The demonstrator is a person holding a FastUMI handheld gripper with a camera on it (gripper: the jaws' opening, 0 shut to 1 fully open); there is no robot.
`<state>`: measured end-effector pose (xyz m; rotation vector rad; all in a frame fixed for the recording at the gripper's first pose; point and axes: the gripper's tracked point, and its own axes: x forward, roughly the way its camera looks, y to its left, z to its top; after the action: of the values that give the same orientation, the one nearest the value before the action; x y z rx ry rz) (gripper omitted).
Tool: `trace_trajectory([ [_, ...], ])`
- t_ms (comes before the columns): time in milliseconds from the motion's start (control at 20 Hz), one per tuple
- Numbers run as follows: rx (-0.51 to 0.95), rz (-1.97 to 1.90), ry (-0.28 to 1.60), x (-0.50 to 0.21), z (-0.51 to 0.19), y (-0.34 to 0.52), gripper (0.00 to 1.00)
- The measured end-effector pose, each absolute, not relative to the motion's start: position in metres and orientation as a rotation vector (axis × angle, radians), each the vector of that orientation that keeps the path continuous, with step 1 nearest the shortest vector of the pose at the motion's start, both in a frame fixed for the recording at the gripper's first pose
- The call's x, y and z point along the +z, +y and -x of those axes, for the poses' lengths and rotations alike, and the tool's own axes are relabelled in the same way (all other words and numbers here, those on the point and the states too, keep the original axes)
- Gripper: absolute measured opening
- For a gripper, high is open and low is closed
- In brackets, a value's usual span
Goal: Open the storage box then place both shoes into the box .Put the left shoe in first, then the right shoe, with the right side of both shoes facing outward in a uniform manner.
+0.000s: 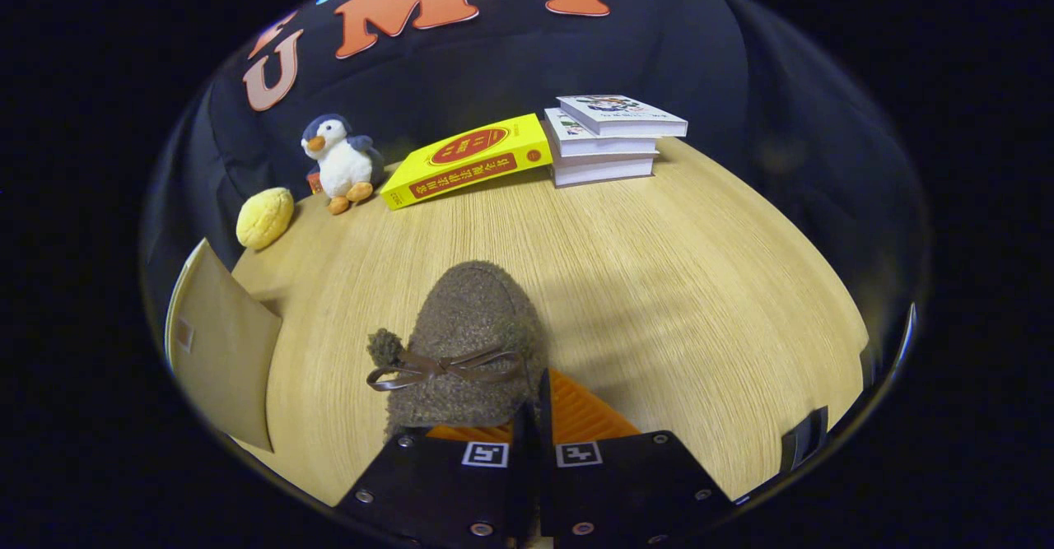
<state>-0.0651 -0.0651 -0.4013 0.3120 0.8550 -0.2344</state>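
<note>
- Shoe (pixel 469 343), brown and fuzzy with a ribbon bow across its top, sits right at the fingers of the hand-held gripper (pixel 533 417); its toe points away toward the yellow book (pixel 468 160); whether it rests on the desk (pixel 675 286) or hangs lifted, I cannot tell.
- Hand-held gripper fingers are drawn almost together, and they appear to be pinching the shoe's rear edge on its right side; the contact itself is hidden, so take the hold as probable only.
- Storage box (pixel 218 351) is, I judge, the tan flat-sided thing well to the left of the shoe, near the yellow sponge (pixel 264 217); whether its lid is open cannot be told.
- Beyond the shoe stand a plush penguin (pixel 339 162), the yellow book and a stack of books (pixel 613 139).
- Risk: a pinch on one soft edge could let the shoe swing or slip out on the way to the box; cause would be the off-centre grip and plush fabric.
- Risk: the shoe could land facing the wrong way; cause would be twisting during the carry.
</note>
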Motion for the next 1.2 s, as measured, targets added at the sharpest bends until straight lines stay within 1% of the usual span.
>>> trace_trajectory([
  [200, -0.273, -0.311, 0.820, -0.355, 0.060, -0.053, 0.07],
  [500, -0.260, -0.291, 0.794, -0.289, 0.051, -0.002, 0.07],
  [1200, -0.009, -0.305, 0.836, -0.195, 0.008, 0.229, 0.07],
])
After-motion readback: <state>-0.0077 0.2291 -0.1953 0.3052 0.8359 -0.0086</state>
